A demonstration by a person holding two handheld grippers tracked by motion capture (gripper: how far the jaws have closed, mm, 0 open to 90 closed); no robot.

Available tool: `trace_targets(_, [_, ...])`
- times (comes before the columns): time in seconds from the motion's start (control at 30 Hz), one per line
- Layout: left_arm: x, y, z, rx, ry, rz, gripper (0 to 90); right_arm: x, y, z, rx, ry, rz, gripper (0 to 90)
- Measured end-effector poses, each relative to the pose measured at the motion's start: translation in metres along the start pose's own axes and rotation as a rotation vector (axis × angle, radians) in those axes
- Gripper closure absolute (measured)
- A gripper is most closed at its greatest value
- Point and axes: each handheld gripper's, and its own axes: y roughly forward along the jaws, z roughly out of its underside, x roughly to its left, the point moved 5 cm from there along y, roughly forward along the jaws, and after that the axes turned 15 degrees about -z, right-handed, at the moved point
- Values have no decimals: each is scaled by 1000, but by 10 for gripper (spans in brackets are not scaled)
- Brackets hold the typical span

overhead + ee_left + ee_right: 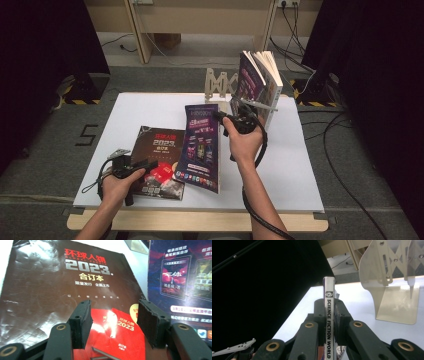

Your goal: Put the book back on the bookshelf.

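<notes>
Your right gripper is raised mid-table w/ wrist up, jaws clamped on the spine of a purple magazine, one edge on the table, leaning just left of the beige bookend. Spine reads "SCIENCE FICTION WORLD". Your left gripper sits low near the front-left edge, jaws apart, nothing held, over the dark "2023" magazine lying flat.
</notes>
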Motion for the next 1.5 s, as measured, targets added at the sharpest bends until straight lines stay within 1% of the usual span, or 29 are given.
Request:
trace_targets(0.03, [0,0,1,1,5,-1,441,0,-1,-1,1,1,-1,832])
trace_targets(0.13, [0,0,1,4,0,-3,441,-1,-4,-3,-12,-13,5,832])
trace_targets(0.17, [-1,0,1,4,0,1,441,0,-5,-3,-19,-7,6,832])
trace_targets(0.23, [-1,0,1,1,6,-3,440,1,-7,-3,-21,-22,17,833])
trace_targets(0.3, [-1,1,1,2,4,-7,438,1,-8,-3,-24,-32,20,832])
trace_targets(0.37, [-1,0,1,3,0,-6,436,1,-10,-3,-30,-21,23,832])
trace_targets(0.4, [-1,0,1,3,0,-1,435,0,-10,-2,-34,-25,24,832])
trace_targets(0.47, [0,0,0,1,9,-4,433,-1,-10,-2,-34,-28,25,832])
trace_targets(0.53, [1,0,0,0,0,-10,432,-2,-12,-3,-41,-32,30,832])
trace_targets(0.6, [1,0,-1,-3,-6,-5,432,-4,-13,-2,-49,-29,33,832])
trace_targets(0.63, [1,0,0,-2,-2,-7,431,-3,-14,-2,-48,-23,34,832])
trace_targets(0.77, [1,1,1,5,0,-12,430,-4,-16,-4,-55,-33,38,832])
trace_targets(0.83, [0,0,1,1,-2,-5,430,-3,-18,-6,-63,-32,43,833])
trace_targets(0.9, [0,1,0,1,7,-6,430,-3,-20,-8,-66,-37,47,833])
trace_targets(1.0, [1,0,0,2,-3,-8,430,-3,-22,-10,-76,-44,50,833])
trace_targets(1.13, [2,1,-1,-1,2,-13,429,-2,-23,-11,-81,-43,47,833])
trace_targets(1.2, [2,0,-1,0,-6,-11,429,-2,-24,-12,-88,-41,46,833])
trace_targets(1.3, [2,-1,-1,-7,-3,-10,429,-1,-25,-13,-94,-38,42,833])
trace_targets(1.37, [4,-1,-2,-8,-3,-17,429,-1,-26,-13,-100,-31,34,833])
trace_targets(1.43, [4,-2,-4,-13,-7,-13,429,-1,-27,-13,-109,-25,28,833])
trace_targets(1.5, [4,-2,-5,-16,-4,-13,429,-1,-27,-15,-106,-37,29,833])
